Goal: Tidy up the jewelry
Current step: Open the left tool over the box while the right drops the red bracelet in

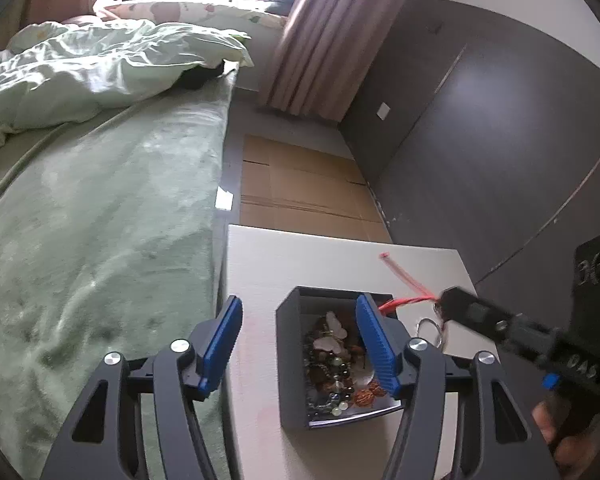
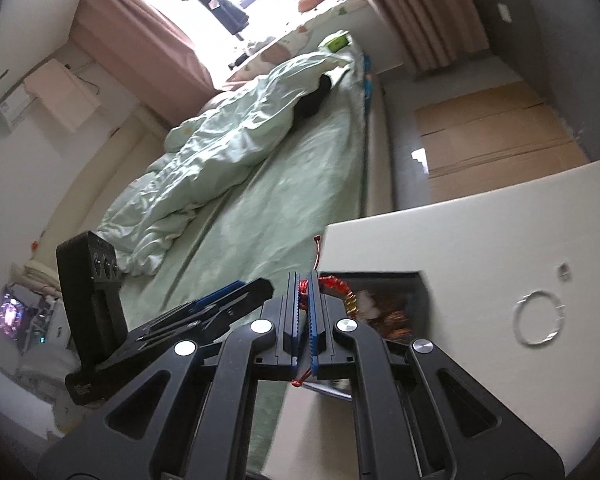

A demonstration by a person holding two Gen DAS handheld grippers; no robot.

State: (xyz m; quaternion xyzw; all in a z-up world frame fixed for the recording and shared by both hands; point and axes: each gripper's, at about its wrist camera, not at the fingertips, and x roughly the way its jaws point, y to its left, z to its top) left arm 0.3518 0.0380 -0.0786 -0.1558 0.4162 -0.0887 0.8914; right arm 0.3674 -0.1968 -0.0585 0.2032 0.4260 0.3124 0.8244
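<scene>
A dark open jewelry box [image 1: 290,360] full of bead bracelets and butterfly pieces [image 1: 332,340] sits on a white table [image 1: 300,256]. My left gripper [image 1: 298,326] is open, its right finger over the box. My right gripper [image 2: 304,280] is shut on a red cord bracelet [image 2: 334,283] with red and gold beads, held over the box [image 2: 404,292]; it shows in the left wrist view [image 1: 452,300] at the box's far right corner with the red cord [image 1: 404,301]. A silver ring bangle [image 2: 538,318] lies on the table to the right, also in the left wrist view [image 1: 430,326].
A pink strip [image 1: 400,270] lies on the table beyond the box. A bed with a green sheet [image 1: 100,240] runs along the table's left edge. Cardboard [image 1: 300,188] covers the floor beyond, beside a dark wall [image 1: 480,140].
</scene>
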